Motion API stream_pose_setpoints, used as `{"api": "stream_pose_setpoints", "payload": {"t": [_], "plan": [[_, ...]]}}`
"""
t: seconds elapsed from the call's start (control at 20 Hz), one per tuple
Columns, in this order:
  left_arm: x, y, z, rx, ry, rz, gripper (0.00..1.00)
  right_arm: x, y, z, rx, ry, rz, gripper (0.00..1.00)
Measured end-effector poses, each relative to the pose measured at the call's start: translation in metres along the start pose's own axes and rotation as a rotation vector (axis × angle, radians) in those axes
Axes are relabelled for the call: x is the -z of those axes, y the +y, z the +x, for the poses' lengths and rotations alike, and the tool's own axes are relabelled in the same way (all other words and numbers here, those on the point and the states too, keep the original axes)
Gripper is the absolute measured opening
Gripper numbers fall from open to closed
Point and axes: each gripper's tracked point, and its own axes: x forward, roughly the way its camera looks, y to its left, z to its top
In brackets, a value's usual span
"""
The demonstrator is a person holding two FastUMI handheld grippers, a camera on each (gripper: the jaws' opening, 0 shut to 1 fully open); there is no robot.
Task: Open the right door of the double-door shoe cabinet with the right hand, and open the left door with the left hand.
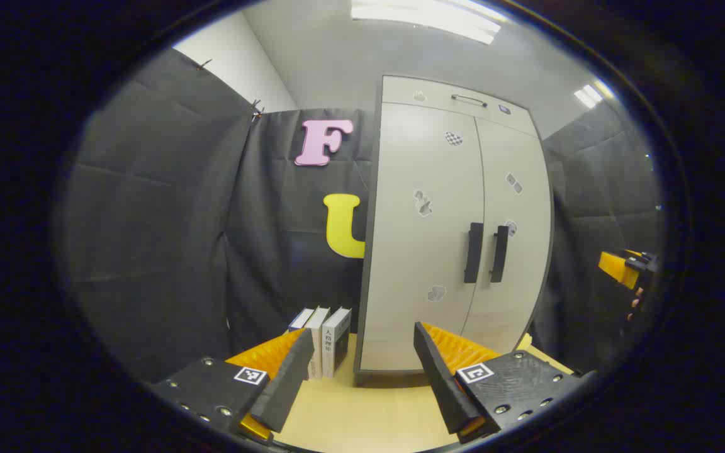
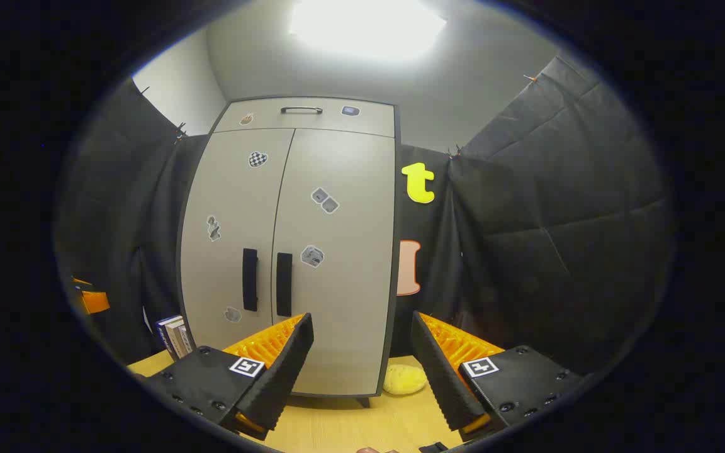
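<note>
- Left gripper view: the left gripper (image 1: 362, 377) hangs with its jaws spread wide and nothing between them, low over the wooden tabletop (image 1: 369, 421), well apart from the shoe cabinet (image 1: 457, 214)
- The cabinet stands upright on the tabletop against the black cloth wall; both doors are closed, the left door (image 1: 422, 239) and right door (image 1: 513, 251) meeting at a thin seam
- Two black vertical handles sit side by side at that seam: left handle (image 1: 474, 252), right handle (image 1: 500, 253)
- A drawer front with a small handle (image 1: 468, 99) runs across the top
- Three books (image 1: 325, 340) stand upright just beside the cabinet's left side
- Right gripper view: the right gripper (image 2: 362, 371) is also spread and empty, short of the doors
- A yellow sponge (image 2: 405, 380) lies on the tabletop near the cabinet's right corner
- The right gripper shows again at the far right edge of the left gripper view, orange and black
</note>
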Motion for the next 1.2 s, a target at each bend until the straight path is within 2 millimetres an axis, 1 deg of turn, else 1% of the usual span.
{"api": "stream_pose_setpoints", "payload": {"t": [0.15,0.25,0.3,0.4,0.55,0.6,0.75,0.85,0.9,0.95,1.05,1.15,1.2], "plan": [[0.007,0.001,0.001,0.005,0.016,-0.011,0.94,0.004,0.003,-0.003,0.005,0.011,-0.004,0.96],[0.014,0.003,0.004,-0.009,0.036,-0.006,0.93,0.006,0.006,-0.006,0.004,0.018,0.005,0.97],[0.019,0.003,0.004,-0.013,0.048,-0.01,0.93,0.008,0.008,-0.007,0.001,0.024,0.013,0.98],[0.022,0.004,0.003,-0.011,0.062,-0.027,0.93,0.01,0.011,-0.01,0.001,0.032,0.026,0.97],[0.028,0.006,0.002,-0.02,0.08,-0.03,0.93,0.015,0.015,-0.012,-0.008,0.051,0.036,0.99],[0.03,0.008,0.0,-0.028,0.083,-0.023,0.93,0.016,0.016,-0.013,-0.011,0.056,0.034,0.98],[0.035,0.016,-0.01,-0.05,0.099,-0.017,0.93,0.016,0.02,-0.012,-0.024,0.07,0.041,0.97],[0.04,0.014,-0.008,-0.051,0.116,-0.042,0.93,0.016,0.021,-0.013,-0.033,0.071,0.045,0.98],[0.045,0.014,-0.008,-0.054,0.122,-0.056,0.93,0.019,0.022,-0.012,-0.038,0.08,0.043,0.97],[0.047,0.015,-0.008,-0.06,0.124,-0.063,0.93,0.023,0.022,-0.012,-0.044,0.099,0.038,0.98],[0.051,0.018,-0.007,-0.082,0.118,-0.063,0.93,0.024,0.022,-0.011,-0.048,0.127,0.039,0.97],[0.053,0.018,-0.01,-0.072,0.105,-0.077,0.93,0.024,0.026,-0.009,-0.061,0.137,0.055,0.97],[0.057,0.018,-0.015,-0.067,0.103,-0.086,0.94,0.025,0.027,-0.008,-0.072,0.141,0.059,0.97]]}}
